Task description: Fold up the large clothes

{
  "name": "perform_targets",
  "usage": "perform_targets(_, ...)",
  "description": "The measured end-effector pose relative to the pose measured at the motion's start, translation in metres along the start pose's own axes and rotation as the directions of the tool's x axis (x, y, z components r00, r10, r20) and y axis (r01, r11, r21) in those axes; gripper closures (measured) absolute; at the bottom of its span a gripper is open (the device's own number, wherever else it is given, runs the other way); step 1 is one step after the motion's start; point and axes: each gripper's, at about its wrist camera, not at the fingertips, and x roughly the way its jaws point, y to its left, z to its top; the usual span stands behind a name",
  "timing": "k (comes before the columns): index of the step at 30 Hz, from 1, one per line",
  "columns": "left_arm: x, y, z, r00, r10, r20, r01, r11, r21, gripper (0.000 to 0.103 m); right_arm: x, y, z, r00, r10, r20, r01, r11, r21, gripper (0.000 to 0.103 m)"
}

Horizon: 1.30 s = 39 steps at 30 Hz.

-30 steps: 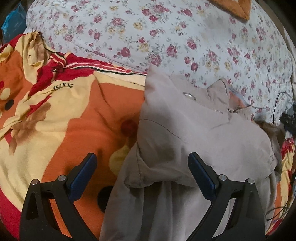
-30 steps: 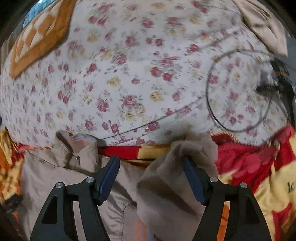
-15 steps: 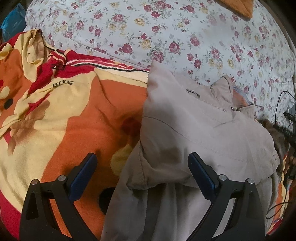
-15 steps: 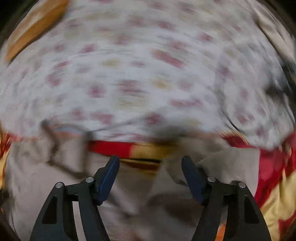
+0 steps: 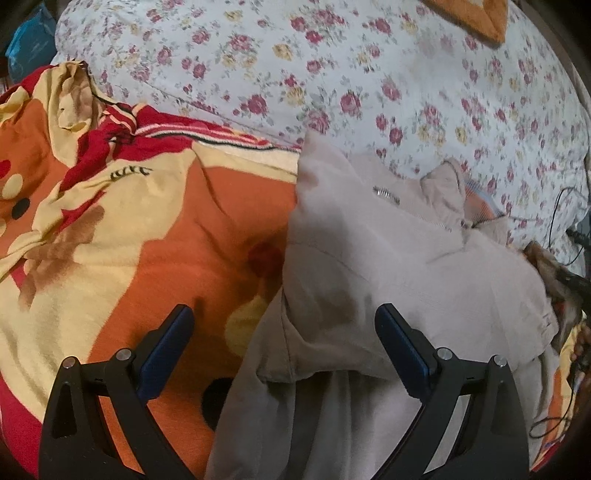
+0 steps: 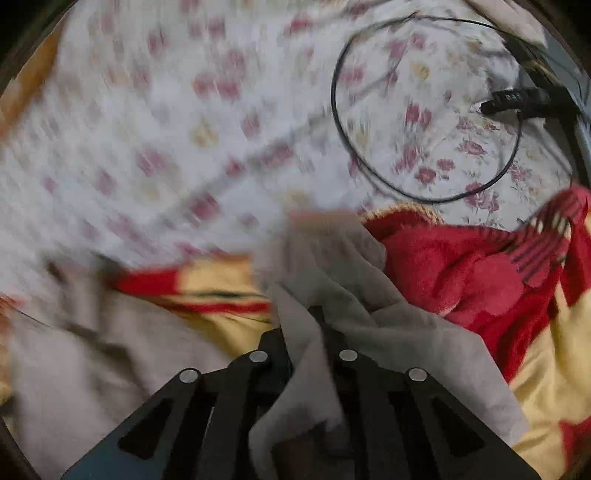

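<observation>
A beige zip jacket (image 5: 399,273) lies on an orange, yellow and red blanket (image 5: 129,229), collar toward the floral quilt. My left gripper (image 5: 284,350) is open and empty, hovering over the jacket's left edge, where a folded part overlaps the lower part. In the right wrist view my right gripper (image 6: 301,325) is shut on a fold of the jacket's beige fabric (image 6: 332,266), which bunches up between the fingers. This view is motion-blurred, so the rest of the jacket (image 6: 74,369) at the lower left is unclear.
A white floral quilt (image 5: 332,74) fills the far side. A black cable loop (image 6: 424,110) and a plug (image 6: 517,101) lie on it at the right. The red part of the blanket (image 6: 461,269) is bunched at the right. An orange cushion corner (image 5: 476,18) sits at the top.
My right gripper has closed from open onto the beige fabric and is moving fast, blurring its view. The left gripper has stayed open and nearly still.
</observation>
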Motion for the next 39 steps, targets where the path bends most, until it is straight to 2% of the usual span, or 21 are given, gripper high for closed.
perform_targets(2, -0.006, 0.002, 0.002, 1.0, -0.01, 0.016, 0.01, 1.0, -0.011, 0.004, -0.033, -0.003, 0.006, 0.992, 0.115, 0.049, -0.116, 0.993, 0.036, 0.099)
perform_targets(4, -0.011, 0.005, 0.004, 0.999, -0.018, 0.031, 0.019, 1.0, -0.024, 0.004, -0.062, 0.003, 0.011, 0.966, 0.244, 0.089, -0.249, 0.967, 0.052, 0.1)
perform_targets(6, -0.015, 0.007, 0.004, 0.999, -0.031, 0.043, 0.033, 0.999, -0.037, 0.004, -0.091, 0.017, 0.01, 0.922, 0.366, 0.122, -0.373, 0.927, 0.031, 0.1)
perform_targets(9, -0.018, 0.01, 0.005, 0.997, -0.059, 0.057, 0.063, 0.996, -0.056, 0.004, -0.118, 0.061, 0.006, 0.83, 0.544, 0.124, -0.545, 0.838, -0.031, 0.1)
perform_targets(10, -0.018, 0.012, 0.005, 0.995, -0.075, 0.063, 0.079, 0.995, -0.064, 0.004, -0.124, 0.081, -0.001, 0.791, 0.603, 0.105, -0.599, 0.798, -0.071, 0.097)
perform_targets(11, -0.019, 0.013, 0.005, 0.993, -0.093, 0.066, 0.098, 0.993, -0.072, 0.004, -0.126, 0.093, -0.008, 0.773, 0.629, 0.079, -0.622, 0.777, -0.097, 0.089)
perform_targets(12, -0.019, 0.014, 0.005, 0.991, -0.114, 0.064, 0.119, 0.99, -0.081, 0.004, -0.129, 0.112, -0.021, 0.771, 0.636, 0.04, -0.628, 0.768, -0.127, 0.084)
perform_targets(13, -0.02, 0.015, 0.005, 0.987, -0.147, 0.058, 0.152, 0.984, -0.093, 0.004, -0.122, 0.129, -0.032, 0.778, 0.628, -0.011, -0.621, 0.768, -0.157, 0.064)
perform_targets(14, -0.021, 0.015, 0.005, 0.983, -0.174, 0.055, 0.178, 0.979, -0.101, 0.004, -0.115, 0.142, -0.043, 0.791, 0.608, -0.071, -0.61, 0.772, -0.178, 0.055)
perform_targets(16, -0.024, 0.015, 0.003, 0.972, -0.227, 0.052, 0.231, 0.967, -0.106, 0.004, -0.104, 0.159, -0.07, 0.812, 0.56, -0.164, -0.583, 0.781, -0.223, 0.055)
perform_targets(19, -0.028, 0.006, 0.003, 0.963, -0.266, 0.047, 0.269, 0.959, -0.089, 0.004, -0.105, 0.153, -0.091, 0.833, 0.528, -0.163, -0.552, 0.801, -0.229, 0.055)
perform_targets(21, -0.032, -0.006, 0.005, 0.958, -0.284, 0.043, 0.287, 0.956, -0.059, 0.004, -0.111, 0.136, -0.102, 0.834, 0.534, -0.141, -0.552, 0.812, -0.19, 0.052)
perform_targets(24, -0.04, -0.031, 0.015, 0.954, -0.296, 0.043, 0.296, 0.955, 0.012, 0.002, -0.13, 0.107, -0.114, 0.837, 0.54, -0.081, -0.546, 0.825, -0.145, 0.041)
perform_targets(27, -0.026, -0.066, 0.024, 0.95, -0.311, -0.021, 0.312, 0.947, 0.079, 0.0, -0.135, 0.084, -0.119, 0.833, 0.552, -0.042, -0.553, 0.829, -0.083, 0.039)
perform_targets(29, -0.005, -0.084, 0.029, 0.955, -0.288, -0.067, 0.292, 0.954, 0.067, 0.0, -0.135, 0.07, -0.124, 0.83, 0.556, -0.033, -0.557, 0.829, -0.044, 0.038)
perform_targets(32, 0.03, -0.1, 0.032, 0.952, -0.272, -0.141, 0.277, 0.961, 0.017, 0.0, -0.138, 0.054, -0.133, 0.841, 0.541, -0.026, -0.541, 0.84, -0.027, 0.036)
perform_targets(34, 0.05, -0.109, 0.032, 0.959, -0.231, -0.165, 0.232, 0.973, -0.019, 0.001, -0.142, 0.045, -0.138, 0.843, 0.537, -0.022, -0.538, 0.843, -0.025, 0.035)
perform_targets(36, 0.055, -0.12, 0.031, 0.962, -0.228, -0.151, 0.228, 0.973, -0.018, 0.018, -0.145, 0.035, -0.144, 0.845, 0.534, -0.017, -0.535, 0.845, -0.017, 0.034)
perform_targets(37, 0.055, -0.124, 0.031, 0.961, -0.229, -0.153, 0.231, 0.973, -0.004, 0.048, -0.146, 0.029, -0.146, 0.847, 0.532, -0.014, -0.532, 0.847, -0.01, 0.034)
perform_targets(38, 0.054, -0.135, 0.031, 0.962, -0.217, -0.167, 0.225, 0.974, 0.032, 0.085, -0.146, 0.025, -0.146, 0.848, 0.53, -0.009, -0.53, 0.848, -0.005, 0.033)
perform_targets(39, 0.05, -0.143, 0.031, 0.967, -0.198, -0.163, 0.21, 0.976, 0.062, 0.09, -0.147, 0.021, -0.148, 0.849, 0.528, -0.002, -0.528, 0.849, 0.002, 0.033)
